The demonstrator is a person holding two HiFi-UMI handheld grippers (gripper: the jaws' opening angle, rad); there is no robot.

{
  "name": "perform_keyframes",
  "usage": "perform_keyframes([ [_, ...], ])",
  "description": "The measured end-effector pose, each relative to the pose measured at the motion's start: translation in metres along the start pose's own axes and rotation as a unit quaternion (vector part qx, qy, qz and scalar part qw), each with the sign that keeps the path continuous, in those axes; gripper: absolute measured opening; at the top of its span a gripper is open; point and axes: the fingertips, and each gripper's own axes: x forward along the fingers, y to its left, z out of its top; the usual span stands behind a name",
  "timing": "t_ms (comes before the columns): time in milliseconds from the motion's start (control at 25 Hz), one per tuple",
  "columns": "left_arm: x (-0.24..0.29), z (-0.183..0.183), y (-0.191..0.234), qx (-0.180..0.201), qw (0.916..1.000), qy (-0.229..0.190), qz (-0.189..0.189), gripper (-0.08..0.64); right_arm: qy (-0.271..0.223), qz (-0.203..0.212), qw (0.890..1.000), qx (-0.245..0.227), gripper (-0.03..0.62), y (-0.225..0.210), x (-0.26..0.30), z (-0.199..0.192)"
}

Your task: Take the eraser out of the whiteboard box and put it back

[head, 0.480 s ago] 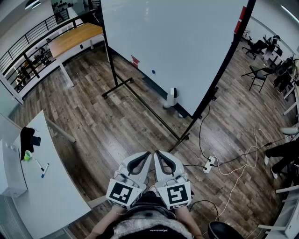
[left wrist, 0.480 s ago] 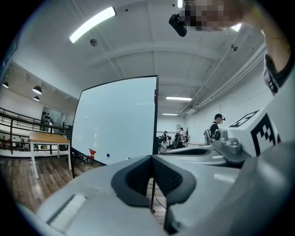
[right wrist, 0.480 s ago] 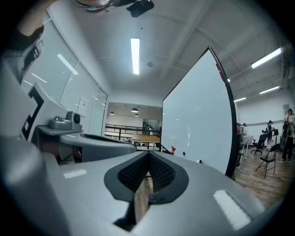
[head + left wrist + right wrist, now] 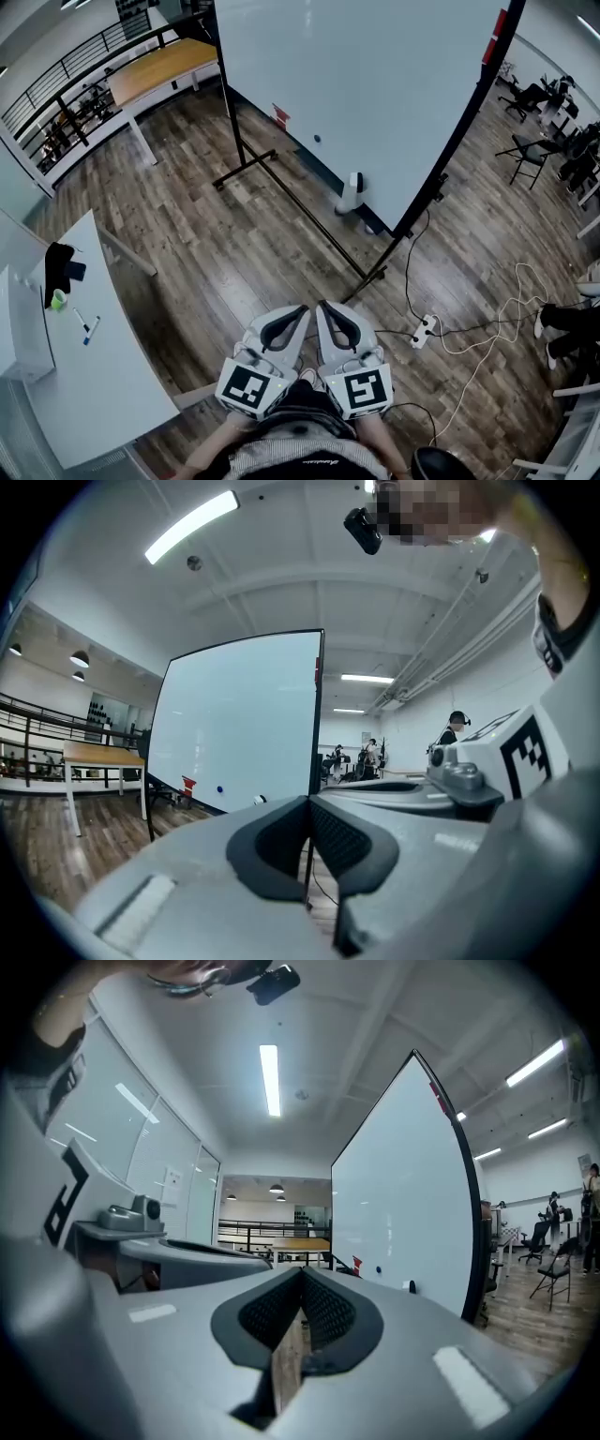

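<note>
A person stands on a wooden floor (image 4: 234, 244) in an open office, seen steeply from above. They hold the left gripper (image 4: 299, 310) and the right gripper (image 4: 323, 307) side by side, close to the body, both pointing roughly level towards the far side of the room. Each gripper's own view shows its jaws clenched together, with nothing between them.

Ahead and well apart from the grippers, a large whiteboard (image 4: 375, 84) stands on a black frame. A small white container (image 4: 351, 194) sits at its lower edge, towards the right; this is probably the whiteboard box. The eraser itself cannot be made out at this range and is presumably inside it.

To the near left is a white worktop (image 4: 103, 375) with a few pens (image 4: 86, 327) on it, and a power strip (image 4: 424, 330) lies on the floor to the right.

The task appears not yet begun: this is the approach. The next move calls for walking up to the board, releasing one pair of jaws and bringing it to the container, while stepping clear of the frame's floor bar
</note>
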Motion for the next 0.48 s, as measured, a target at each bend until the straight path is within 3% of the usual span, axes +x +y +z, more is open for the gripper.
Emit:
perform_keyframes([
  [120, 0.005, -0.006, 0.004, -0.018, 0.9998, -0.002, 0.004, 0.002, 0.002, 0.003, 1.000, 0.003, 0.000, -0.006, 0.005, -0.001],
  [280, 0.020, -0.002, 0.024, -0.013, 0.9998, 0.004, 0.015, 0.002, -0.003, -0.002, 1.000, -0.003, 0.000, -0.019, 0.021, 0.001],
  [480, 0.059, -0.003, 0.051, -0.014, 0.9999, -0.005, -0.009, 0.002, -0.004, -0.018, 1.000, -0.009, 0.000, -0.047, 0.056, 0.003],
])
